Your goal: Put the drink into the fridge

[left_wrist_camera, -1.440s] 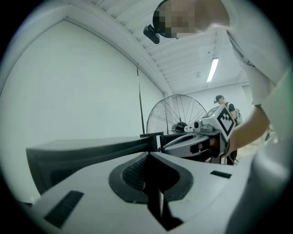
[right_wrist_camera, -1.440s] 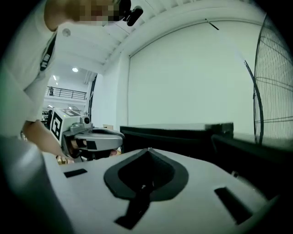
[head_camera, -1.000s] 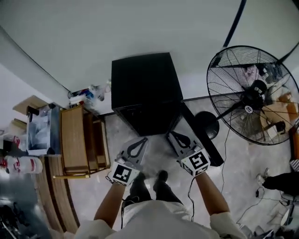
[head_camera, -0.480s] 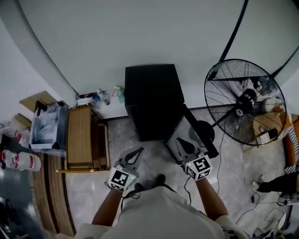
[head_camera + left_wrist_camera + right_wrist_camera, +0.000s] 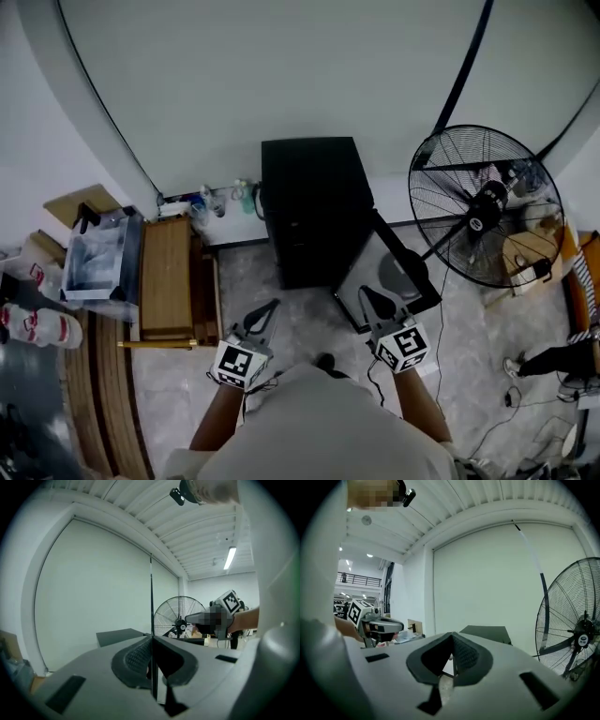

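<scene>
The small black fridge [image 5: 314, 211] stands against the white wall, and a black panel [image 5: 403, 262] juts out from its front right corner like an open door. My left gripper [image 5: 270, 307] and right gripper [image 5: 368, 294] hover side by side above the floor in front of it. Both are shut with nothing between the jaws. In the left gripper view the pads [image 5: 140, 654] meet in front of the fridge top [image 5: 119, 637]. The right gripper view shows the same, with the fridge [image 5: 485, 632] beyond. Small bottles [image 5: 220, 199] stand by the wall, left of the fridge. No drink is held.
A large standing fan [image 5: 487, 216] is right of the fridge, its base [image 5: 403, 277] close to the black panel. A wooden rack [image 5: 169, 281] and a clear box [image 5: 94, 262] stand at the left, with red-labelled bottles [image 5: 37, 328] further left. Cables trail on the floor at right.
The person has stepped back, so the fridge sits farther off. Both grippers have drawn in toward the body and stayed shut.
</scene>
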The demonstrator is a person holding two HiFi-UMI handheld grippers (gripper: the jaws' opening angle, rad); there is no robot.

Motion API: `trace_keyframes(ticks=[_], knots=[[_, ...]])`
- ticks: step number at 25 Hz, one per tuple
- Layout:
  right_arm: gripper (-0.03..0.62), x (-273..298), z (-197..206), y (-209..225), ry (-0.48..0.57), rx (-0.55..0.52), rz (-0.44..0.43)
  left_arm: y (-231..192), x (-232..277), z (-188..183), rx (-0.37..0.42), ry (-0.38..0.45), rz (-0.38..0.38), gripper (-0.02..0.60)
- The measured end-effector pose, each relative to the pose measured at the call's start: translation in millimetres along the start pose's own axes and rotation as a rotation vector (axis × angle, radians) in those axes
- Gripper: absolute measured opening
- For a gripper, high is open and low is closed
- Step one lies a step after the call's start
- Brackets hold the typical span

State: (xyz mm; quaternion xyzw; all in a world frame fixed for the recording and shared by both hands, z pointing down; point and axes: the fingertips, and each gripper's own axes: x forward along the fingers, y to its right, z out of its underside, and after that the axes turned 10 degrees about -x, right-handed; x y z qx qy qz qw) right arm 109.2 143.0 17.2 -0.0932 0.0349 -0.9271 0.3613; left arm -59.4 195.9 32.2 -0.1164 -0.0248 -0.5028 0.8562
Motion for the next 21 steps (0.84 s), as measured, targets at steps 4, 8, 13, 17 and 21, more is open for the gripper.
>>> trace_keyframes(ticks=[4, 8, 13, 17, 21], knots=[[-0.005, -1, -6, -5, 0.002, 0.001, 0.014, -8, -5, -6, -0.009, 0.030, -0.006, 0.009], [-0.005, -1, -10, -2, 0.004, 0.003, 0.029, -8, -2, -7, -0.013, 0.028, 0.006, 0.009], [-0.005, 1, -11, 1, 0.010, 0.001, 0.030, -5, 2, -8, -0.016, 0.027, 0.015, 0.009], [-0.005, 3, -12, 5, 0.009, 0.008, 0.027, -4, 6, -12, -0.025, 0.034, 0.011, 0.009], [-0.005, 6, -6, 11, 0.006, 0.019, 0.028, -7, 12, -12, -0.039, 0.041, 0.004, 0.009]])
